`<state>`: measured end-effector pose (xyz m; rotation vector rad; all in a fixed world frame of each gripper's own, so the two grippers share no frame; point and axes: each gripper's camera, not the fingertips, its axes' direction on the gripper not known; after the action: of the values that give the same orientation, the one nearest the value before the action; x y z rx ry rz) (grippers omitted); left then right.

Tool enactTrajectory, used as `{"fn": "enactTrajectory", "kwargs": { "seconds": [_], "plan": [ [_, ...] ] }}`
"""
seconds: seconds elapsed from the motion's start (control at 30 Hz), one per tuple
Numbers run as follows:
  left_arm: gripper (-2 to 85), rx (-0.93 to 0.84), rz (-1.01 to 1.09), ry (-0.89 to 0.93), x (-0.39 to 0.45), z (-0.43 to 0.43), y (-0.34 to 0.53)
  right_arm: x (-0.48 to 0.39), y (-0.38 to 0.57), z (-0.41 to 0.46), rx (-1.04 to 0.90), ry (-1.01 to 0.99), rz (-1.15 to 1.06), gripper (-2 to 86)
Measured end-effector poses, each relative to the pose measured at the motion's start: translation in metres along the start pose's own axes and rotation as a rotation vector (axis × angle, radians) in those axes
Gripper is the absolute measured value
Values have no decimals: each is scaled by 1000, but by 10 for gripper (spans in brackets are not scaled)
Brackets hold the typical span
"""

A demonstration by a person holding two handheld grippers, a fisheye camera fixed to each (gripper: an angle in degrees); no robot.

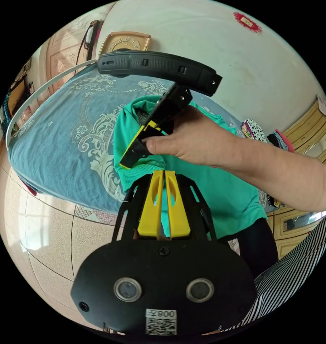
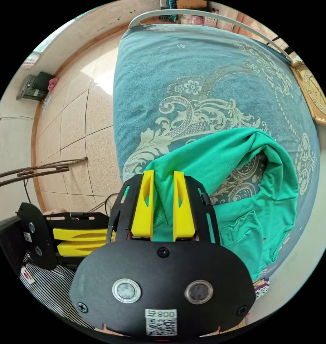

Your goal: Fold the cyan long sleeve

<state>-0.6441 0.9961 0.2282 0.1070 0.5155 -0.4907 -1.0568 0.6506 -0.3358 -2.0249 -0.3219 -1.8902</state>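
The cyan long sleeve (image 2: pixel 220 161) is a soft knit top, light and limp by the look of it. It sags into loose folds wherever it is unsupported, so it probably handles best pinched at a firm edge such as the ribbed hem or a cuff, not mid-panel. It hangs lifted off the bed (image 2: pixel 191 71), draping down onto the patterned blue bedspread (image 1: pixel 62 136).

In the right gripper view, the right gripper (image 2: pixel 163 179) has its yellow fingers (image 2: pixel 145 204) a little apart with a band of cyan cloth running between them. Both appear to press on it.

In the left gripper view, the left gripper (image 1: pixel 164 175) has its fingers (image 1: pixel 152 204) drawn almost together, tips at the ribbed edge of the top. I cannot tell whether cloth is caught between them. Just beyond, a hand (image 1: pixel 195 139) holds the other gripper at the fabric.
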Motion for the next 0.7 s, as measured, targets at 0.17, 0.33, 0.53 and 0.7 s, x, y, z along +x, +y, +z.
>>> {"fn": "enactTrajectory", "kwargs": {
  "seconds": [0.17, 0.33, 0.53, 0.7],
  "plan": [
    [5, 142, -29, -52, 32, -20, -18, 43, 47, -40, 193, -159, 51, 9],
    [5, 515, 64, 13, 91, -77, -70, 141, 152, -148, 660, -442, 111, 4],
    [4, 560, 368, 320, 233, -32, -137, 242, 376, -204, 1006, -471, 150, 3],
    [4, 184, 441, 462, 351, 129, -146, 321, 580, -67, 929, -555, 604, 3]
  ]
}}
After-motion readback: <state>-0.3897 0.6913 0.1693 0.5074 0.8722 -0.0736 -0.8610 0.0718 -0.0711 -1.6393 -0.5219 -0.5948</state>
